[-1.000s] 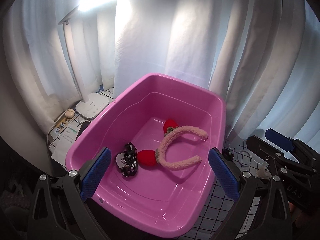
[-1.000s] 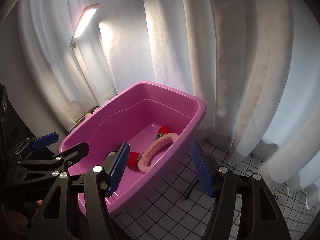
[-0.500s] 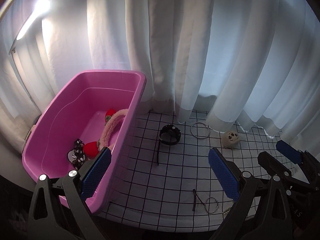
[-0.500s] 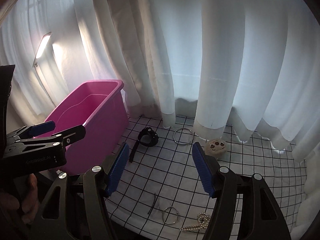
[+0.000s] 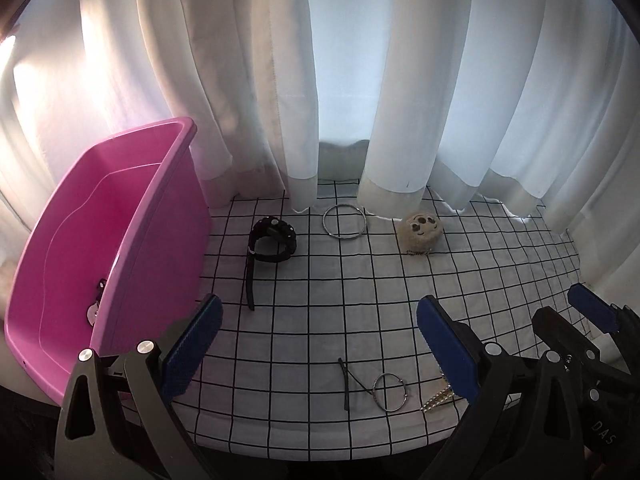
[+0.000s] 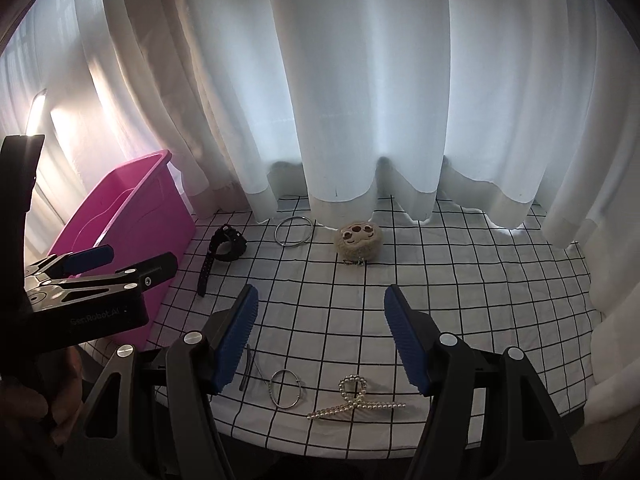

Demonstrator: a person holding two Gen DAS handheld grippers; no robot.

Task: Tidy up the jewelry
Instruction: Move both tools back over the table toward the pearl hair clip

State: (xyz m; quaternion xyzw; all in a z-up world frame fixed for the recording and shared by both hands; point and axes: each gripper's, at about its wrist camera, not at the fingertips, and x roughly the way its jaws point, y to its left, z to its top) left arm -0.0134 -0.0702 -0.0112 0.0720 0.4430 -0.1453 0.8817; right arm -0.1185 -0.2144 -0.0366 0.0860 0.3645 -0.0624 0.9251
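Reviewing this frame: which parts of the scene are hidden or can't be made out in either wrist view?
- Pink bin contents: left view shows only a sliver of something small; the near wall hides the rest. Right view shows no contents.
- Pearl hair clip: in the left view, mostly behind the left gripper.
- Black hairpin: partly behind the right gripper in the right view.
- Plush charm: its chain is too small to read.

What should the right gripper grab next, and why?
Probably lower the right gripper onto the pearl clip. Its jaws are open and empty, the clip lies on the cloth just below them, and it is not yet in the pink tub.
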